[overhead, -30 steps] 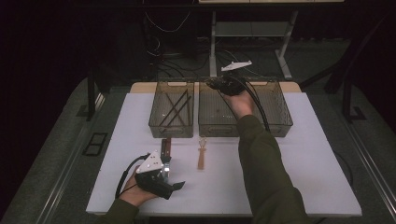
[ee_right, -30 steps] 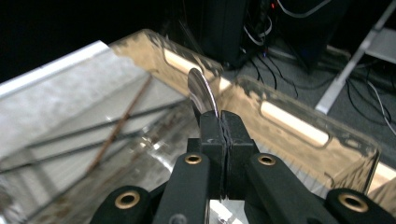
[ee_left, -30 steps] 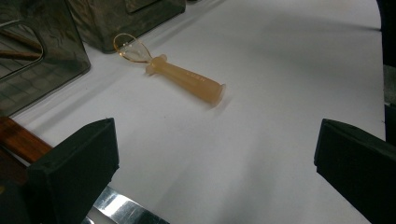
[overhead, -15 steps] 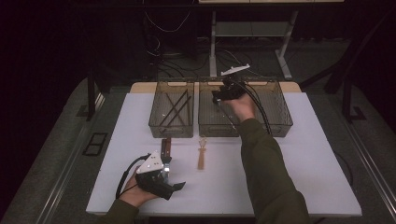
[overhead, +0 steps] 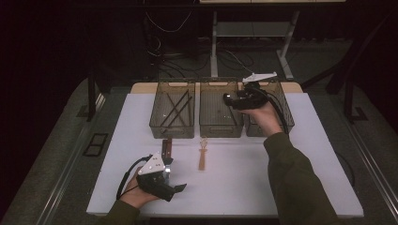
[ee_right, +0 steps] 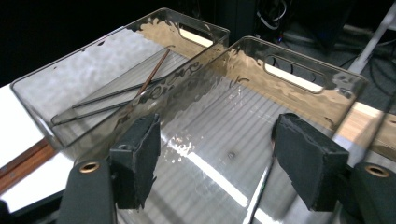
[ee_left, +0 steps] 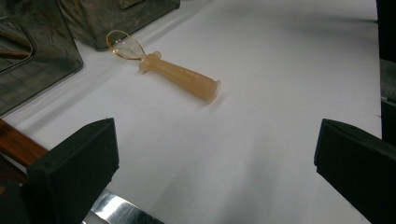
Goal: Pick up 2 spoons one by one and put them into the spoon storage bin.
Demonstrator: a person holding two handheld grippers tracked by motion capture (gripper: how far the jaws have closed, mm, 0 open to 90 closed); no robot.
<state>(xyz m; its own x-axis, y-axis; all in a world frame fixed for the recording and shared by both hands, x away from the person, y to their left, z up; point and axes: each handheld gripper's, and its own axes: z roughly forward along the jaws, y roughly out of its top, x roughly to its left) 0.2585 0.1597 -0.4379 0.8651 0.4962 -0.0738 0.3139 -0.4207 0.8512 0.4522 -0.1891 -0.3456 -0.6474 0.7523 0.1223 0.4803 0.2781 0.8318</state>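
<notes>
My right hand-held gripper (overhead: 228, 99) hung over the middle bin (overhead: 220, 129), upper centre — jaws just opening, nothing between them; left hand-held gripper (overhead: 180, 188) waited released.

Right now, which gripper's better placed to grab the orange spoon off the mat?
Left. The left gripper sits low on the white mat, jaws open, with the orange spoon lying just ahead. The right gripper is open too, but away over the middle bin.
</notes>
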